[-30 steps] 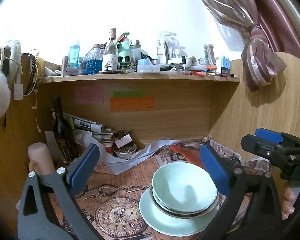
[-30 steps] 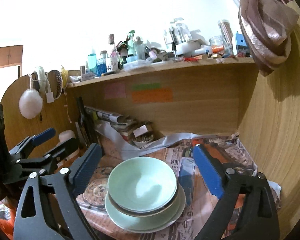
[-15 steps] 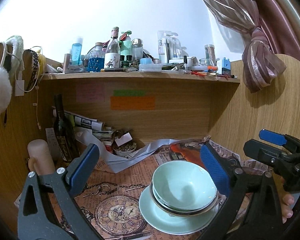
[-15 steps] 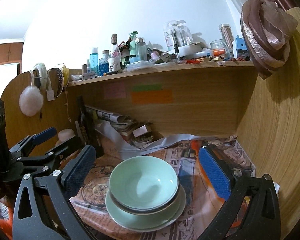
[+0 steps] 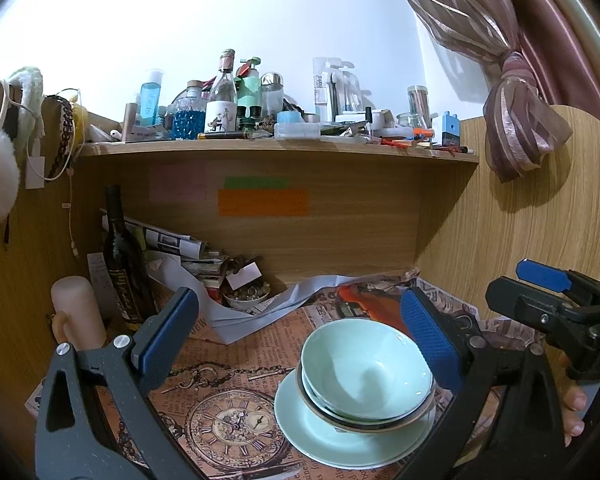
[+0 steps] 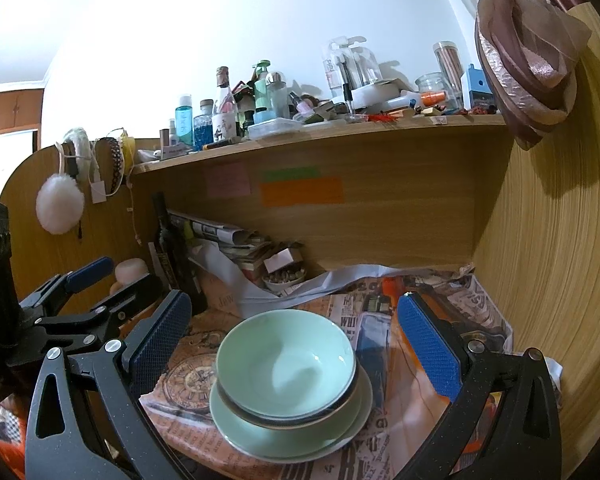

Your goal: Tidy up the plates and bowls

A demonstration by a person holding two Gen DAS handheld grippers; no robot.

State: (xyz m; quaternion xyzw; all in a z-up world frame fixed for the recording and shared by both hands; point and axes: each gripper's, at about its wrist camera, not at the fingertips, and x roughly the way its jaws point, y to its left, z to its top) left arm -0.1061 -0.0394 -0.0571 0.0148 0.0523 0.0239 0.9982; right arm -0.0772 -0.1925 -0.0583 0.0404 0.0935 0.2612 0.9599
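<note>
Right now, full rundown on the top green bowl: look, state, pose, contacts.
The top bowl is pale mint green, glossy like glazed ceramic, round and deep, with a thin dark rim edge. It is empty and sits upright, nested in a second bowl of similar shape with a brownish rim. That pair rests on a matching green plate, which lies on newspaper-style paper covering the desk. Neither the left gripper nor the right gripper touches it; both are open, one finger on each side.

You are looking at two pale green bowls nested on one green plate, one dark wine bottle, one small dish of trinkets, three sticky notes, and two grippers.
</note>
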